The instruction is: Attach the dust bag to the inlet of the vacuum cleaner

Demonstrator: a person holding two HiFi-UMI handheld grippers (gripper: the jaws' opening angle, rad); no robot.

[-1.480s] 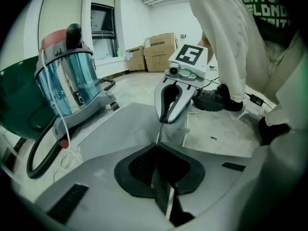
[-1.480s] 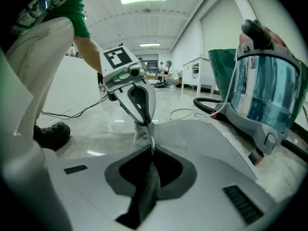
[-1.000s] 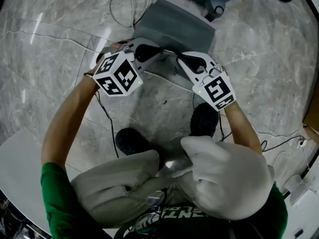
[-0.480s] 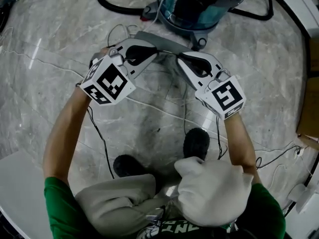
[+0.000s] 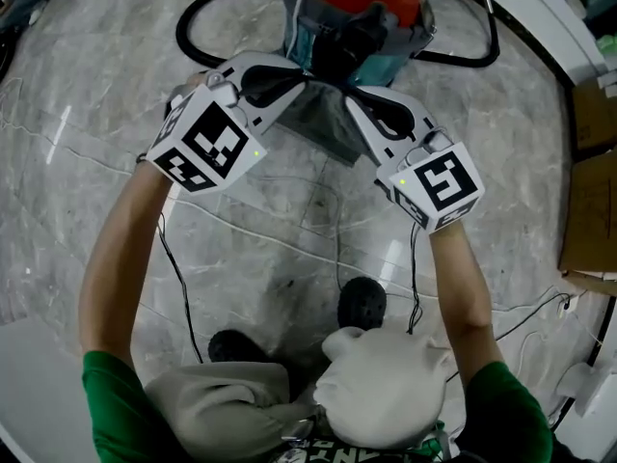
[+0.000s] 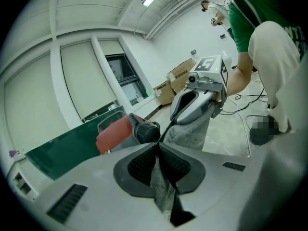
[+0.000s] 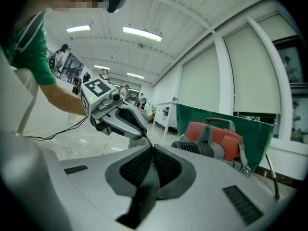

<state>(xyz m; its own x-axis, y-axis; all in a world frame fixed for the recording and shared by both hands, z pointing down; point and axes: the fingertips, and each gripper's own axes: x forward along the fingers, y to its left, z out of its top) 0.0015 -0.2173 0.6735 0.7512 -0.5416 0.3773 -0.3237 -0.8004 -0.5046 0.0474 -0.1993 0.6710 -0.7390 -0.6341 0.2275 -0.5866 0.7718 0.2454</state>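
Note:
A grey cloth dust bag (image 5: 324,120) hangs between my two grippers, just in front of the vacuum cleaner (image 5: 359,6), which has a red top and a teal drum. My left gripper (image 5: 292,81) is shut on the bag's left upper edge and my right gripper (image 5: 351,101) on its right edge. In the left gripper view grey fabric (image 6: 162,189) is pinched in the left gripper (image 6: 158,150), with the vacuum's black inlet stub (image 6: 147,132) beyond. In the right gripper view the right gripper (image 7: 153,150) clamps the bag's edge (image 7: 146,189), beside the ribbed black fitting (image 7: 191,147).
A black hose (image 5: 206,15) loops on the marble floor left of the vacuum. Thin cables (image 5: 318,222) trail across the floor under my arms. Cardboard boxes (image 5: 588,191) stand at the right. The person's shoes (image 5: 362,303) are below the grippers.
Both grippers have carried the bag up off the floor and forward to the vacuum cleaner. The bag, flat on the floor before, now hangs between the jaws.

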